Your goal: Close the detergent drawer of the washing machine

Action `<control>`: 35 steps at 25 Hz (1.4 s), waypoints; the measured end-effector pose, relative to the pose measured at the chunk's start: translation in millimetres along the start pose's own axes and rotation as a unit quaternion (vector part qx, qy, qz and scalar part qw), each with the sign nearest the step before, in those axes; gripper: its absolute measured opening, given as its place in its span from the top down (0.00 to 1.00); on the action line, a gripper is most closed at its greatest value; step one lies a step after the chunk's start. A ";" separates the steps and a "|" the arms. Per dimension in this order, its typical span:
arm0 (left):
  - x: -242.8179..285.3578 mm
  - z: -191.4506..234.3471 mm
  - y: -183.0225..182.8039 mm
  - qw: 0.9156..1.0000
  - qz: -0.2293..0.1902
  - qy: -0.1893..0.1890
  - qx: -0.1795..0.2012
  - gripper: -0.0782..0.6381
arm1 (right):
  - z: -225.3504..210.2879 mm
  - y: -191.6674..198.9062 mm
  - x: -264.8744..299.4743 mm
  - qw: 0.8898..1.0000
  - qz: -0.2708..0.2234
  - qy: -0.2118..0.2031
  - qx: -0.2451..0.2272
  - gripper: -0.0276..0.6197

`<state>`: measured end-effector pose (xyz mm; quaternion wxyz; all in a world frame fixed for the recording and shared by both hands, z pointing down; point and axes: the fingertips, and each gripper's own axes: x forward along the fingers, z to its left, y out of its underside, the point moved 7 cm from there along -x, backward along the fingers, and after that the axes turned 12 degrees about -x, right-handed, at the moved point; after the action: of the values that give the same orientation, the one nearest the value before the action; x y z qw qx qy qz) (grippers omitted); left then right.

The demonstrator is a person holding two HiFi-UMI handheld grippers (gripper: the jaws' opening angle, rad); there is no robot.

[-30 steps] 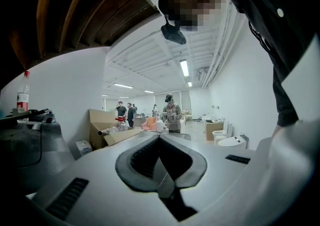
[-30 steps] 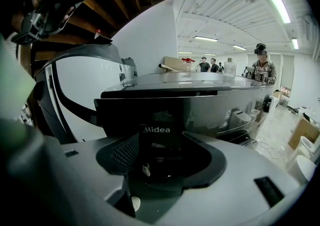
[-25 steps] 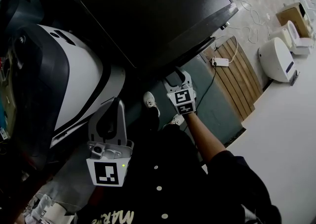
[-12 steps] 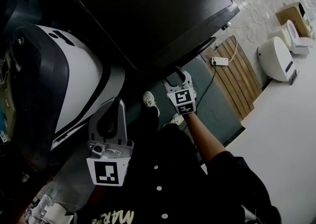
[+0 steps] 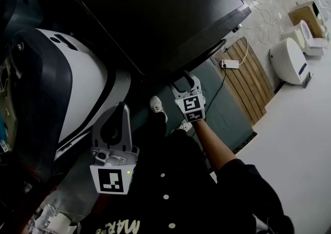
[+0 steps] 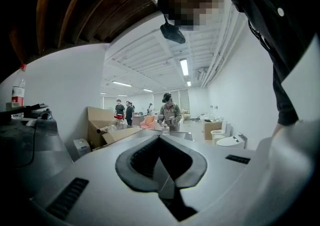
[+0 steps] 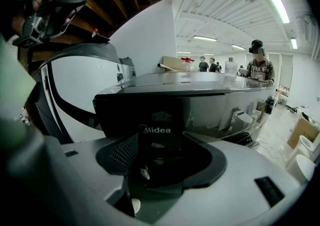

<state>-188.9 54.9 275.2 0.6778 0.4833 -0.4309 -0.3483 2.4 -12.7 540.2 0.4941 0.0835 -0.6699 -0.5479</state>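
Right tool [image 5: 182, 80] open around Midea-marked detergent drawer [image 7: 160, 131], contents hidden

The washing machine [image 5: 170, 11] top is dark and smooth with a dull sheen, and its front panel [image 7: 165, 115] looks like glossy black plastic, properly mirror-like. The slatted board [image 5: 253, 75] looks like bare wood, the toilet [image 5: 288, 62] beside it is glossy white, and the sleeve [image 5: 248, 186] is black cloth.

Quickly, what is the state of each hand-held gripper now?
Left hand-held gripper: shut, empty.
Right hand-held gripper: open, with the detergent drawer front between its jaws.
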 end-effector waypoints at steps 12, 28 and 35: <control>12.1 3.7 1.9 1.000 0.009 0.010 0.000 0.87 | -1.8 -1.4 4.8 1.000 -0.003 0.001 -0.007 0.52; 14.4 -0.8 -0.9 1.000 0.008 0.010 0.003 0.87 | 0.2 -1.5 5.2 1.000 0.001 0.001 -0.003 0.53; 10.6 -13.6 -3.5 1.000 0.001 0.011 0.006 0.87 | -3.4 -3.2 2.1 1.000 0.018 0.000 -0.020 0.57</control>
<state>-172.5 49.3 272.3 0.6802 0.4907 -0.4256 -0.3396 2.6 -17.5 538.5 0.5055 0.0612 -0.6602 -0.5522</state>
